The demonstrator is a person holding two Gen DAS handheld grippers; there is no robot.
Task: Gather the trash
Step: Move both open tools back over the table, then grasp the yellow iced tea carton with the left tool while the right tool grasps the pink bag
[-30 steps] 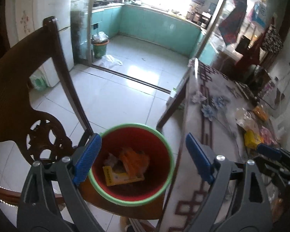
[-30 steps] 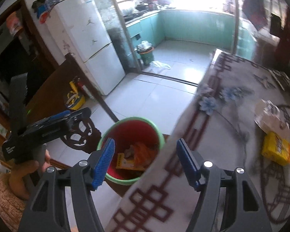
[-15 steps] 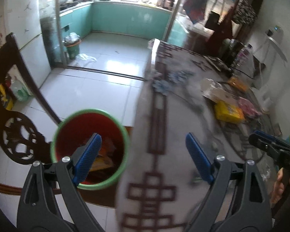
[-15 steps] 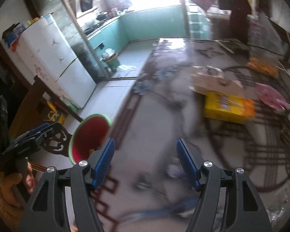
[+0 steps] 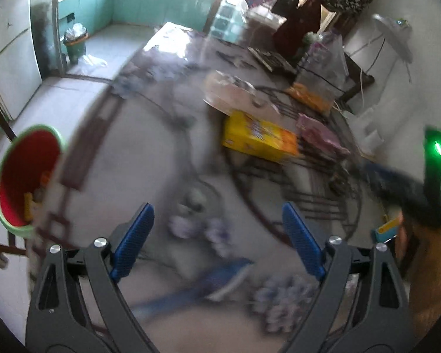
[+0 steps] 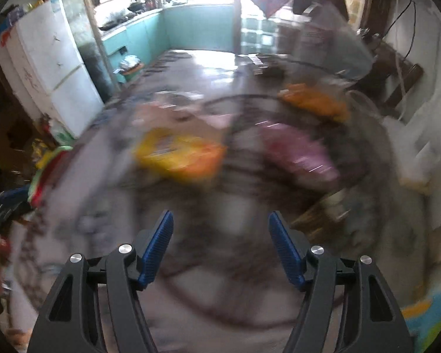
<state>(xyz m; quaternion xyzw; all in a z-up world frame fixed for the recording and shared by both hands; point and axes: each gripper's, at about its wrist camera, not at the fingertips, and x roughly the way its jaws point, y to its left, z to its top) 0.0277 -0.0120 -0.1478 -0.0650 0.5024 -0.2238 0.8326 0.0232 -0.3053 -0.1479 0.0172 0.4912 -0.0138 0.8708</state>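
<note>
Red bin (image 5: pixel 29 176) sits off the table's (image 5: pixel 150 158) left edge (blurred).

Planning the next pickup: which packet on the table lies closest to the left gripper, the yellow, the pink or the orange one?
The yellow box. It lies nearest the left gripper; the pink packet is beyond it to the right, and the orange packet farther back.

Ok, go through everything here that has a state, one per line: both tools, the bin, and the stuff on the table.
left tool: open, nothing between its fingers
right tool: open, empty
red bin: upright beside the table edge, some trash inside
yellow box: lying flat on the table, looks closed
pink packet: lying flat beside the yellow box
orange packet: lying on the table, too blurred for more
</note>
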